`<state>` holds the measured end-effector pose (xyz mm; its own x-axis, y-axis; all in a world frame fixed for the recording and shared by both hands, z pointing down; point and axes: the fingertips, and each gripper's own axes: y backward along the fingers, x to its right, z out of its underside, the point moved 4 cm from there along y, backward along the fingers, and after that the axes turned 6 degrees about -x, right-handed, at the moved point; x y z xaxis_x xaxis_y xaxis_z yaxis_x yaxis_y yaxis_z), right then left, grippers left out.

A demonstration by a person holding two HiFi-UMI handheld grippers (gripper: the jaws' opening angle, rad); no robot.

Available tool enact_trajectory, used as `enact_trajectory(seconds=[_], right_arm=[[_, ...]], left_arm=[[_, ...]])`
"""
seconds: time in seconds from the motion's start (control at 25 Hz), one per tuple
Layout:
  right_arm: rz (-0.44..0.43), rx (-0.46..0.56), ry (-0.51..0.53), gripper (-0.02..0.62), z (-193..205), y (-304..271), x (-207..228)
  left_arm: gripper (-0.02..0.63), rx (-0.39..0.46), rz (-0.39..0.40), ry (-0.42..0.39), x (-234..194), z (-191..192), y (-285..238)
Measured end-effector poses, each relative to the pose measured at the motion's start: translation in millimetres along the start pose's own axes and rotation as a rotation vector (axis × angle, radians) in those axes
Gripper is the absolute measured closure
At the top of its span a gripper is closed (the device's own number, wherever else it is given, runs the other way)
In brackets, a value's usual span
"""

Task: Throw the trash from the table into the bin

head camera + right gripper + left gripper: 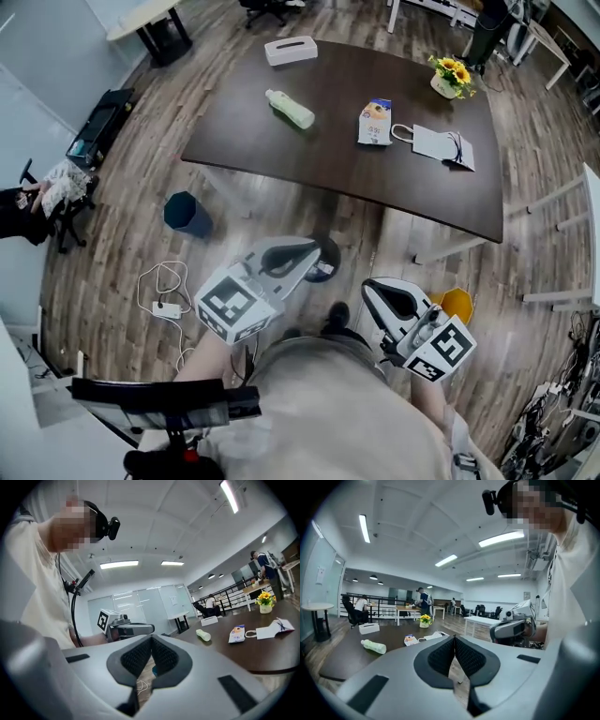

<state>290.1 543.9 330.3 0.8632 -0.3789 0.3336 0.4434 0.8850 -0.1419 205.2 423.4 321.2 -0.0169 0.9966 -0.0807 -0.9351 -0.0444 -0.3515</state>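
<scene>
Dark brown counter [356, 178] fills the upper half of the head view, over a wood-plank floor. You stand back from its near edge, and neither gripper is over it.

Grippers: the left gripper [314, 253] is clenched on nothing, pads meeting with only floor and counter beyond them in its own view. The right gripper [368, 285] is likewise closed and empty.

Likely trash, all on the counter and all ahead of you:
- pale green plastic bottle [290, 109], lying on its side, long axis running from far-left to near-right. It is up and slightly left of the left gripper.
- small white carton with orange and blue print [375, 123], lying flat, almost straight ahead of the right gripper.
- white paper bag with cord handles [442, 145], flat, just right of the carton, towards the right gripper's side.

The white tissue box [291, 50] and the pot of yellow flowers [451, 77] at the far edge are probably not trash.

The round dark blue bin [187, 215] stands on the floor off the counter's near-left corner, to the left of the left gripper.

Judgement: your left hand is nearer both bottle and bin. Open first, then close across the bottle's short width, not along its length.
</scene>
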Motion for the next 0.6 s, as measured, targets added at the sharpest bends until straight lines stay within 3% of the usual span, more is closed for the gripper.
enact_trajectory(seconds=[0.16,0.32,0.6], right_arm=[[0.004,0.018,-0.044,0.582,-11,17,48],[0.028,0.044,-0.118,0.582,-18,32,93],[0.007,0.085,-0.171,0.581,-25,49,137]], left_arm=[[0.592,-0.001,0.051,0.018,-5,-18,-32],[0.592,0.059,0.003,0.094,-23,-42,-54],[0.592,0.053,-0.021,0.060,-21,-63,-82]])
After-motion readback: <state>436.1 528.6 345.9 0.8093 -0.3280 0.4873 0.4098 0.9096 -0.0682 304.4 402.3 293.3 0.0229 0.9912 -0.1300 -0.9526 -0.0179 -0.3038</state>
